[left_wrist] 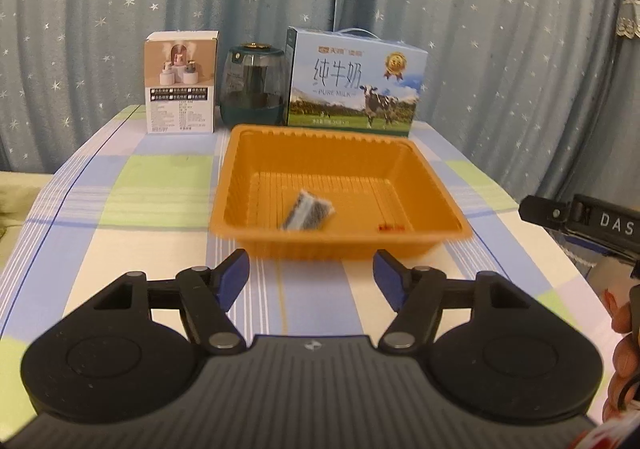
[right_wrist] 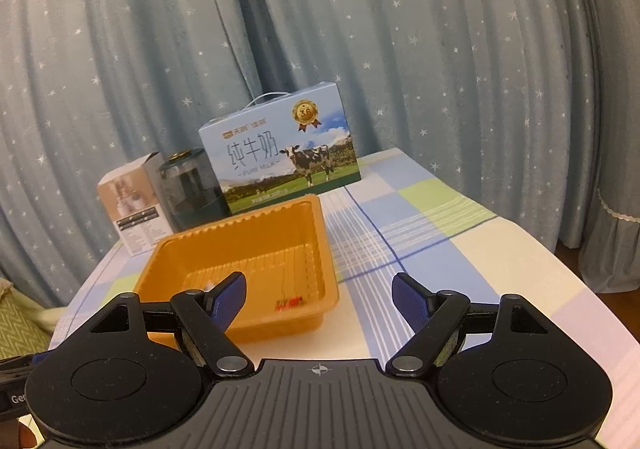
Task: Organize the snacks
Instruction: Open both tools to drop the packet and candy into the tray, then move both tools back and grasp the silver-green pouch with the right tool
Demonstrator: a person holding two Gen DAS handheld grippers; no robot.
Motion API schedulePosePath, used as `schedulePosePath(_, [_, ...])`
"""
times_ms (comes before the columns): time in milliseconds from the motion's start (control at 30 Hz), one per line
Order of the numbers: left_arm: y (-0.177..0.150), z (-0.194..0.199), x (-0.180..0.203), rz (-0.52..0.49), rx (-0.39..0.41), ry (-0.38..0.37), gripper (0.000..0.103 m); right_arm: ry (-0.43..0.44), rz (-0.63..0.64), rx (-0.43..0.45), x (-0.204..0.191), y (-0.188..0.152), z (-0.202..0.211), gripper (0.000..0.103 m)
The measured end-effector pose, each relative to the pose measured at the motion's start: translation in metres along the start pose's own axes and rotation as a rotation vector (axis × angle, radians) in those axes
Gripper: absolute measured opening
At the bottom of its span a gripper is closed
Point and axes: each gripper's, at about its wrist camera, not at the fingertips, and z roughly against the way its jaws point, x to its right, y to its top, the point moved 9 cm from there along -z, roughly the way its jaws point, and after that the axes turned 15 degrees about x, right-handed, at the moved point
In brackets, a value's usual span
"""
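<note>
Orange tray (left_wrist: pixel 436 185) frame centre, table edge (left_wrist: pixel 560 245) clear at right. Dark snack packet (left_wrist: pixel 307 210) inside tray. Left gripper (left_wrist: pixel 311 277), right gripper (right_wrist: pixel 319 295): jaws apart, holding nothing.

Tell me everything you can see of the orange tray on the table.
The orange tray is a shallow, square, thin plastic container with ribbed walls, a ridged floor and a flat rim. It sits upright on the checked tablecloth, just in front of the milk box. Inside lie a dark snack packet and a small red item. Nothing grips it.
</note>
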Motion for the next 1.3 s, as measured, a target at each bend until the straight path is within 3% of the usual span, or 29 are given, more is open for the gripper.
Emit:
schedulePosePath(433, [-0.039,0.1,-0.005,0.017,-0.021,0.088,0.067,0.078,0.077,-0.05,-0.018,-0.038,0.084,0.08])
schedulePosePath(700, [-0.053,0.131,-0.011,-0.002,-0.057,0.109,0.07,0.119,0.113,-0.115,-0.026,-0.067,0.122,0.08])
schedulePosePath(933, [-0.071,0.141,-0.021,-0.01,-0.103,0.125,0.07,0.203,0.198,-0.177,-0.041,-0.086,0.125,0.08])
schedulePosePath(1133, [-0.073,0.14,-0.027,0.002,-0.119,0.122,0.07,0.32,0.348,-0.286,-0.063,-0.116,0.119,0.08])
schedulePosePath(1300, [-0.073,0.137,-0.03,-0.018,-0.125,0.114,0.071,0.377,0.463,-0.309,-0.073,-0.128,0.106,0.08])
